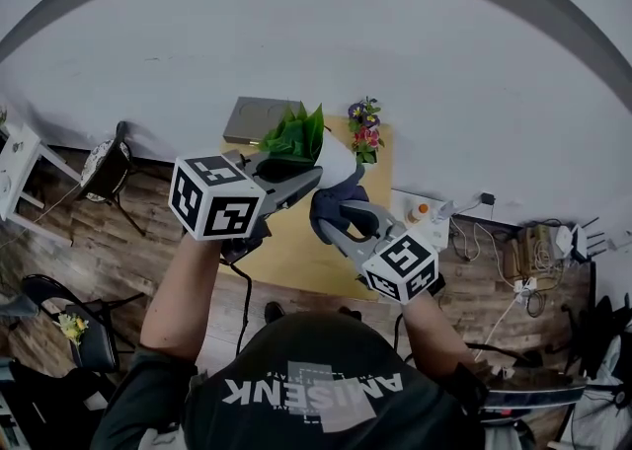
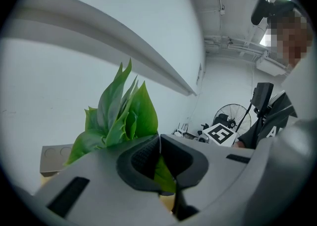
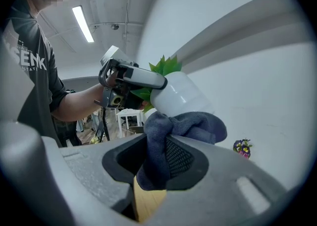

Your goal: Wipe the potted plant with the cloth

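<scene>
Left gripper (image 2: 159, 164) is pinching shut on a leaf of the potted plant (image 1: 314, 147), holding it tilted in the air above the table (image 1: 296, 256). Right gripper (image 3: 157, 163) is clamping the cloth (image 3: 190, 128) and holding it up against the white pot (image 3: 181, 96), also above the table. Risk: the pot's weight looks to be hanging off foliage, so wiping pressure could be tearing the leaf or slipping it out, dropping the plant onto the table

The near part of the surface (image 1: 293, 256) lies bare. At its far edge a grey box (image 1: 259, 117) and a pot of flowers (image 1: 365, 130) stand against the wall (image 1: 444, 73). The raised potted plant (image 1: 308, 145) shows between them.
</scene>
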A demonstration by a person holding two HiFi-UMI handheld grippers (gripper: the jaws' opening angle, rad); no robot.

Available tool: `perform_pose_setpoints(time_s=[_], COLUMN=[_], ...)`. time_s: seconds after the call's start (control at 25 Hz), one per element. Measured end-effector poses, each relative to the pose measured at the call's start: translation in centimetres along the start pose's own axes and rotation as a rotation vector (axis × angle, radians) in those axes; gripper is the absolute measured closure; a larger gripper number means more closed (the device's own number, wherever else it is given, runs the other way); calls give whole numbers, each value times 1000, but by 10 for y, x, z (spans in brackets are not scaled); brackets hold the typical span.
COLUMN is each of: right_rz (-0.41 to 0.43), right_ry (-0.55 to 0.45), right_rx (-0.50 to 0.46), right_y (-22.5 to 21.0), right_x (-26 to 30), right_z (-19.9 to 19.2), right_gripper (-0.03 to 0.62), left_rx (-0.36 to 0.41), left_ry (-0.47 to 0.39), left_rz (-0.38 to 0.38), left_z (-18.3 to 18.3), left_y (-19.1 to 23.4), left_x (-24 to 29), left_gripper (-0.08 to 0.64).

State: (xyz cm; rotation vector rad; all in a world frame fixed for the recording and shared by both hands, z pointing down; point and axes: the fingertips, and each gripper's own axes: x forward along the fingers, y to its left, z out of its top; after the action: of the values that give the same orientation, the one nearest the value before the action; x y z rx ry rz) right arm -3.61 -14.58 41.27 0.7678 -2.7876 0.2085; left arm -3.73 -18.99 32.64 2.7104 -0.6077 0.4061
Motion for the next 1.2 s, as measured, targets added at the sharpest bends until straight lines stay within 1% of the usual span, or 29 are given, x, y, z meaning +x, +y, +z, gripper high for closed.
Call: perform_pose_setpoints(time_s=[0.16, 0.28, 0.36, 0.44, 0.56, 0.72, 0.8, 0.88, 0.96, 1.12, 1.2], right_rz=[-8, -29, -47, -65, -92, -138, -165, -190, -215, -271, -297], right_ry=[16, 26, 35, 34, 12, -14, -22, -27, -35, -54, -64], right_rx=[10, 29, 32, 40, 72, 107, 108, 119, 145, 184, 196], right_y=[-4, -9, -12, -17, -25, -39, -48, -53, -58, -79, -88], right_x=[-3, -7, -11, -15, -23, -35, -38, -43, -48, -57, -61], right_z=[-7, -13, -16, -18, -18, -15, -14, -16, -18, -16, -16], right_gripper=[483, 483, 482, 483, 483, 483, 483, 483, 483, 483, 483], left_rx=[34, 35, 36, 33, 10, -4, 18, 57, 78, 84, 121], left_ry=[0, -2, 7, 15, 28, 78, 107, 150, 184, 237, 290], left_rz=[-2, 5, 24, 59, 95, 152, 191, 219, 220, 195, 199], left_z=[0, -2, -6, -14, -28, -49, -58, -69, -78, -93, -105], left_y=[-4, -2, 3, 10, 20, 40, 48, 51, 52, 65, 73], left_x=[-5, -9, -12, -16, -21, -19, -14, -8, 1, 28, 40], left_gripper=[549, 549, 549, 549, 549, 549, 549, 549, 548, 546, 545])
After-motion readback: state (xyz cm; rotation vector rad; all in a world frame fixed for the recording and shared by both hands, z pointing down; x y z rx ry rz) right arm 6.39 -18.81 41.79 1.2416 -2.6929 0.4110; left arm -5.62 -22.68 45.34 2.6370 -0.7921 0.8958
